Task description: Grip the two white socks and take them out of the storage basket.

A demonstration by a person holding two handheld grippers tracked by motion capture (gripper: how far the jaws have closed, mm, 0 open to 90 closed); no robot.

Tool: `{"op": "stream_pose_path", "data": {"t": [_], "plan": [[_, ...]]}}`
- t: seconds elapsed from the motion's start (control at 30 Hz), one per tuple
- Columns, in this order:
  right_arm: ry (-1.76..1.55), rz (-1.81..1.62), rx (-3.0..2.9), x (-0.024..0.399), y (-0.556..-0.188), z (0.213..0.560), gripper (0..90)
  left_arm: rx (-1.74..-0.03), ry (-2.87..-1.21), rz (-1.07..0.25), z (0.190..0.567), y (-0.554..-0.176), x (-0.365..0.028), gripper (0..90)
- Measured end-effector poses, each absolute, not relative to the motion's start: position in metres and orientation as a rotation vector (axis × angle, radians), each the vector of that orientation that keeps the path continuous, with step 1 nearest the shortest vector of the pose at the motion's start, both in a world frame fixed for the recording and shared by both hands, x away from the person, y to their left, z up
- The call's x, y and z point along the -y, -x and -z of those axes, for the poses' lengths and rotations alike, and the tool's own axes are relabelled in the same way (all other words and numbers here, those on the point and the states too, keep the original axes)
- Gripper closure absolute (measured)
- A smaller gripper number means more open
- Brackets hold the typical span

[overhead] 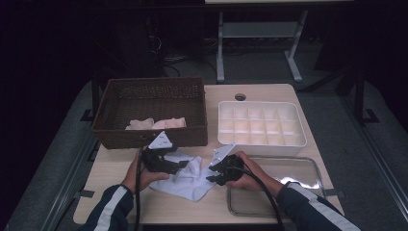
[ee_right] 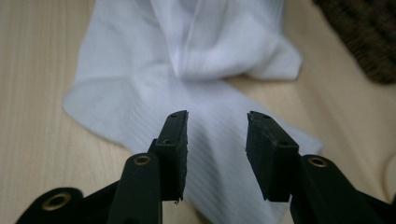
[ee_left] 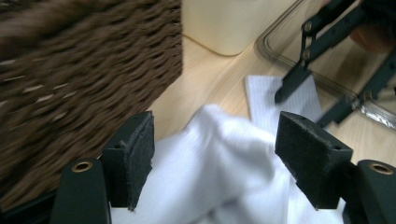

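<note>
Left gripper [overhead: 179, 165] gapes wide over the white sock [overhead: 190, 177] – should bite the raised fold. Right gripper [overhead: 211, 173] at 3 o'clock, part-open, holding nothing – pins flat end.

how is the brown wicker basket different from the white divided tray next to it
The basket is dark brown and woven; the divided tray is smooth and white. The basket's walls stand taller, while the tray is shallow. The basket is one open space with pale cloths in it; the tray is split into many small compartments that look empty. Both are rectangular, open-topped, and sit side by side on the wooden table.
</note>
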State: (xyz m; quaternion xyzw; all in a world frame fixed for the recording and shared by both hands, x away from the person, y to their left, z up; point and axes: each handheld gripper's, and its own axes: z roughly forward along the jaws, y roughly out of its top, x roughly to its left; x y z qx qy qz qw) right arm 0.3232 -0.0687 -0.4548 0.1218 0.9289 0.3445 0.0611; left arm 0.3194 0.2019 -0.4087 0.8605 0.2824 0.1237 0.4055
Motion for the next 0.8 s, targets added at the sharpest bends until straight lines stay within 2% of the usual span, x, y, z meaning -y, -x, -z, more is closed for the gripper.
{"op": "stream_pose_path", "data": {"t": [0.1, 0.17, 0.23, 0.3, 0.5, 0.63, 0.7, 0.73, 0.8], "plan": [[-0.419, -1.113, -2.763, 0.071, -0.322, 0.443, 63.2, -0.702, -2.187, -0.289, 0.409, -0.309, -0.217, 31.7], [-0.431, -1.152, -2.741, 0.07, -0.32, 0.438, 66.5, -0.637, -2.224, -0.251, 0.413, -0.299, -0.215, 39.6], [-0.41, -1.151, -2.729, 0.07, -0.318, 0.435, 67.8, -0.586, -2.314, -0.276, 0.419, -0.293, -0.206, 47.0], [-0.408, -1.153, -2.732, 0.068, -0.316, 0.435, 67.9, -0.593, -2.371, -0.363, 0.425, -0.292, -0.198, 48.3], [-0.377, -1.156, -2.739, 0.065, -0.313, 0.436, 60.2, -0.657, -2.375, -0.338, 0.439, -0.319, -0.201, 44.2], [-0.348, -1.184, -2.742, 0.059, -0.31, 0.435, 62.7, -0.62, -2.416, -0.307, 0.449, -0.327, -0.194, 47.1], [-0.304, -1.187, -2.752, 0.053, -0.307, 0.433, 67.2, -0.59, -2.435, -0.297, 0.451, -0.328, -0.191, 52.8], [-0.265, -1.188, -2.752, 0.049, -0.305, 0.433, 68.6, -0.579, -2.429, -0.266, 0.452, -0.328, -0.191, 60.6], [-0.181, -1.161, -2.747, 0.042, -0.306, 0.434, 68.2, -0.572, -2.428, -0.242, 0.452, -0.329, -0.19, 68.2]]}}
